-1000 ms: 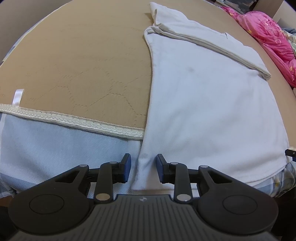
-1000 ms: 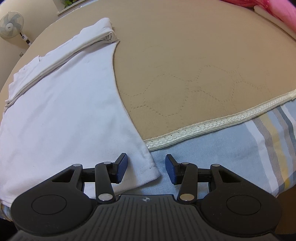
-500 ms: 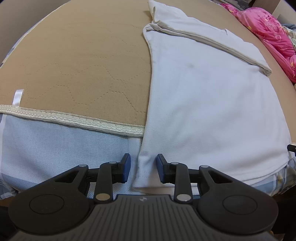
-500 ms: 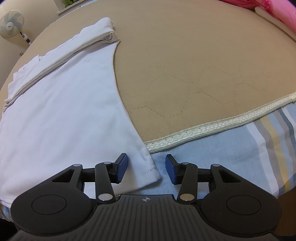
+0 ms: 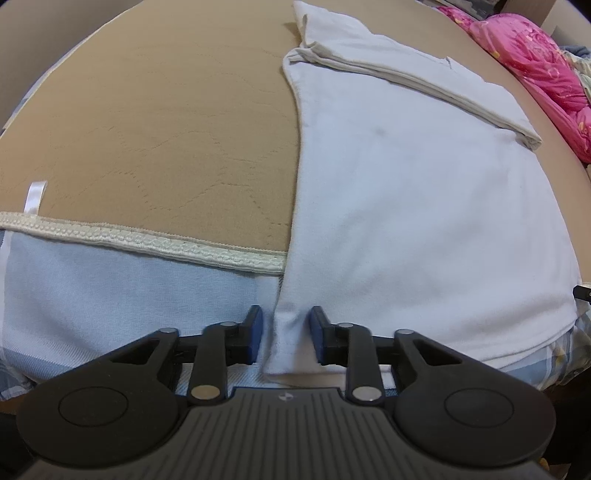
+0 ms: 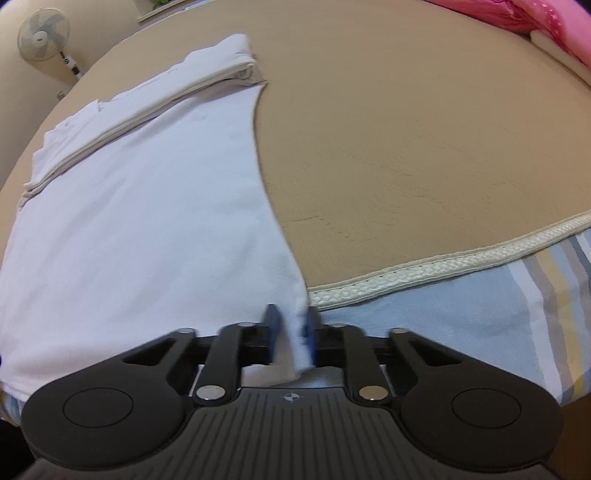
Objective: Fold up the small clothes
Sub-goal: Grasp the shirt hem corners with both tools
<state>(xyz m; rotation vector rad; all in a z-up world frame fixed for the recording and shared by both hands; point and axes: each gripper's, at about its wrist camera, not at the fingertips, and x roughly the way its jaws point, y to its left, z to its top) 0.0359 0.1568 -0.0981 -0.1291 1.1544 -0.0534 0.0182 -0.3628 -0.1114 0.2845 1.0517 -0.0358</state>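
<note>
1. The white garment [image 5: 424,221] lies flat on a tan quilted mat [image 5: 166,129] that covers the bed. It fills the right half of the left wrist view and the left half of the right wrist view [image 6: 140,229].
2. Its far end is folded over into a thick band [image 5: 413,70], which runs across the upper right of the left view and the upper left of the right view.
3. Its near hem hangs past the mat's cream braided edge [image 5: 147,240] onto the pale blue sheet [image 5: 110,295] at the bottom of both frames.
4. The left tool [image 5: 285,338] is spread. Its blue-padded fingers [image 5: 254,334] stand either side of the garment's near left corner, and the cloth lies in the gap without being pinched.
5. The right tool [image 6: 292,338] is nearly pressed together and is pinching the garment's near right corner. White cloth is bunched between the pads, and a flap shows just below them.
6. A pink quilt [image 5: 535,70] lies at the upper right edge of the left view.
7. A standing fan [image 6: 42,35] is in the upper left corner of the right view, off the bed.
8. A striped part of the sheet [image 6: 546,295] shows at the lower right of the right view.
</note>
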